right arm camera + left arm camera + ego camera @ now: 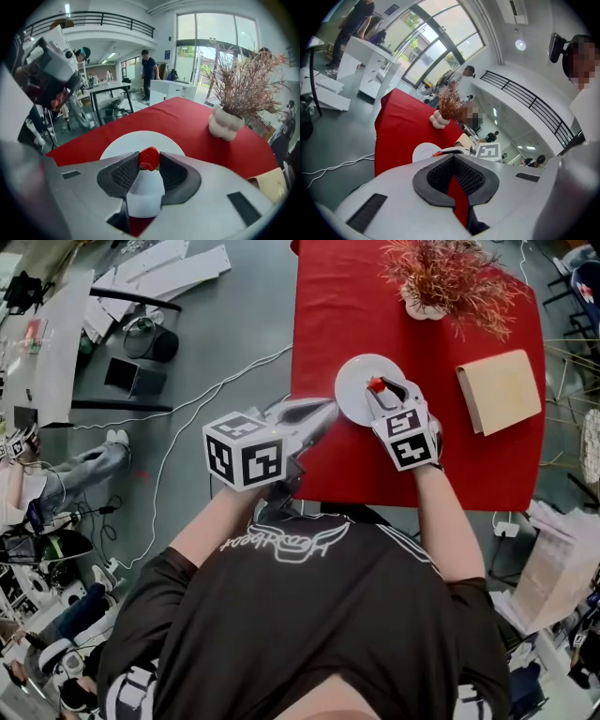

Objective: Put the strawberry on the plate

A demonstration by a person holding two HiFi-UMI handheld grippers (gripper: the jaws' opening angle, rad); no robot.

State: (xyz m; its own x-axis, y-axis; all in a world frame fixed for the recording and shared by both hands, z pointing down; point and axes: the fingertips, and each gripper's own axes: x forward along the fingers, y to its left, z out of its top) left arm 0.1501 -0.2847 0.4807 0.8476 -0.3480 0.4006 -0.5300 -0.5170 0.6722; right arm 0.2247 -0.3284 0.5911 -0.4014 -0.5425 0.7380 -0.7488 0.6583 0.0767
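A small red strawberry (376, 383) (149, 158) is pinched between the tips of my right gripper (381, 390) (149, 160), which is shut on it. It hangs just over the near side of a round white plate (355, 377) (136, 140) on the red table (328, 315); whether it touches the plate I cannot tell. My left gripper (330, 407) (452, 159) hovers by the plate's left edge at the table's left side, its jaws together with nothing in them. In the left gripper view the plate (423, 151) and the right gripper (454, 151) lie just ahead.
A white vase (424, 307) of dried reddish plants stands at the table's far side. A tan board (499, 390) lies right of the plate. Cables (187, 418) run over the grey floor to the left, where a seated person's legs (89, 465) show.
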